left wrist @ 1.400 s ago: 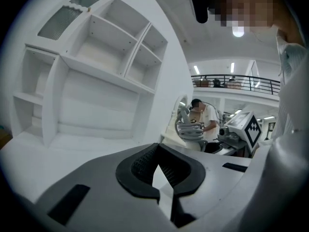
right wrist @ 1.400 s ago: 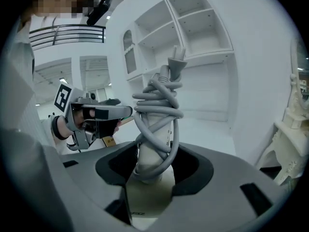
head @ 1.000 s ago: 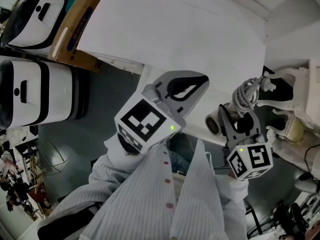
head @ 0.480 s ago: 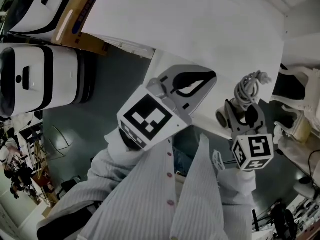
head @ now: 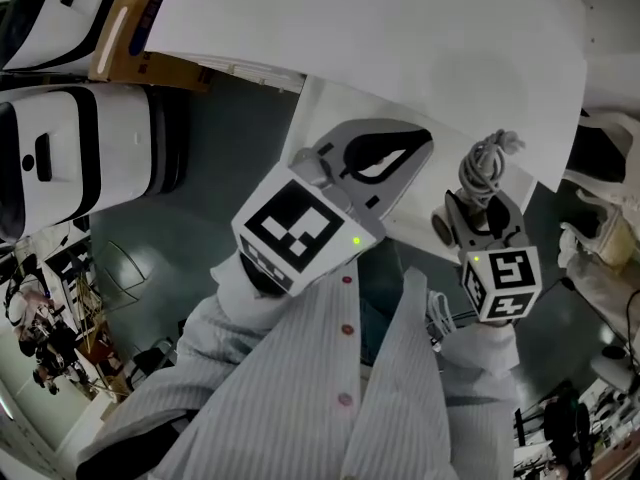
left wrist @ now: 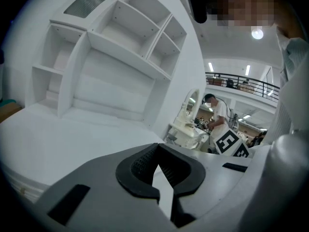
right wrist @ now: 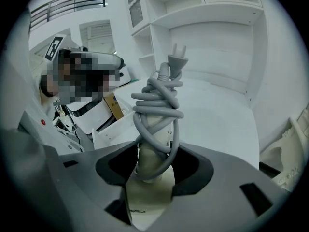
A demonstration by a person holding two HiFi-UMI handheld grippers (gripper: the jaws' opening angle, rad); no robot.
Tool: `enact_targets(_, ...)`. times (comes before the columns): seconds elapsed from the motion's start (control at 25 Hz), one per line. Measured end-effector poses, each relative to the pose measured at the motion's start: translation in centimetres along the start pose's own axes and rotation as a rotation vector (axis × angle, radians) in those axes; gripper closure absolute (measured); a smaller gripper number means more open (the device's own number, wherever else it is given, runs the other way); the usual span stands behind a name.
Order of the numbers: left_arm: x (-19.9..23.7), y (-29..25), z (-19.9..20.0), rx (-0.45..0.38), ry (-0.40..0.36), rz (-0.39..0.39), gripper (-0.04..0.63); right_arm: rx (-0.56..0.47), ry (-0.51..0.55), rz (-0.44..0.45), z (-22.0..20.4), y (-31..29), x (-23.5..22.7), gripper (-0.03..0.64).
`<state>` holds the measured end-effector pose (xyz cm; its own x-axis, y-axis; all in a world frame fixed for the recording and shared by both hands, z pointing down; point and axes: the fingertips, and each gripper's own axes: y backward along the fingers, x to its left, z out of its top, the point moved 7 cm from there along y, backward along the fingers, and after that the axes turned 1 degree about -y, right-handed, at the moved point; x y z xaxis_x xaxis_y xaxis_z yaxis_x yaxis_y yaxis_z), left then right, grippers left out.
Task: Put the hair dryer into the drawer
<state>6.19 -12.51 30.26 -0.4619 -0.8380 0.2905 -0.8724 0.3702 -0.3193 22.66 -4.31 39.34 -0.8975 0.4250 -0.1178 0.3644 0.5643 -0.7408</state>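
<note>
Lifted slightly, right claw (right wrist: pixel 153 167) pinches cord-wrapped hair dryer (right wrist: pixel 153 122) by handle between jaws; left claw (left wrist: pixel 158 170) pressed together.

White desk (head: pixel 400 38), white shelf unit (left wrist: pixel 120 47) behind it, dark grey floor (head: pixel 215 168) — strip lights (left wrist: pixel 211 66) overhead

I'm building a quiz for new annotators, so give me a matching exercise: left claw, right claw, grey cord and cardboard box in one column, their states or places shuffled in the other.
Things
1. left claw
2. right claw
3. grey cord
4. cardboard box

States or places
A. wound round the handle of the hair dryer
B. shut, with nothing in it
C. brown, at the head view's upper left
D. clamped on the hair dryer

Pairs: 1-B, 2-D, 3-A, 4-C
</note>
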Motion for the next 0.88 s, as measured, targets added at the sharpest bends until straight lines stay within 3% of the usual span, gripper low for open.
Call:
enact_targets(0.32, 1.6, -1.5, -3.5, 0.059, 0.063, 0.026, 0.586, 0.137, 0.050, 0.001, -3.3, -4.6, 0.3, 0.422)
enact_targets(0.88, 3.5, -4.1, -8.1, 0.146, 0.100, 0.053, 0.586, 0.289, 0.048, 0.029, -8.0, -10.7, 0.0, 0.422)
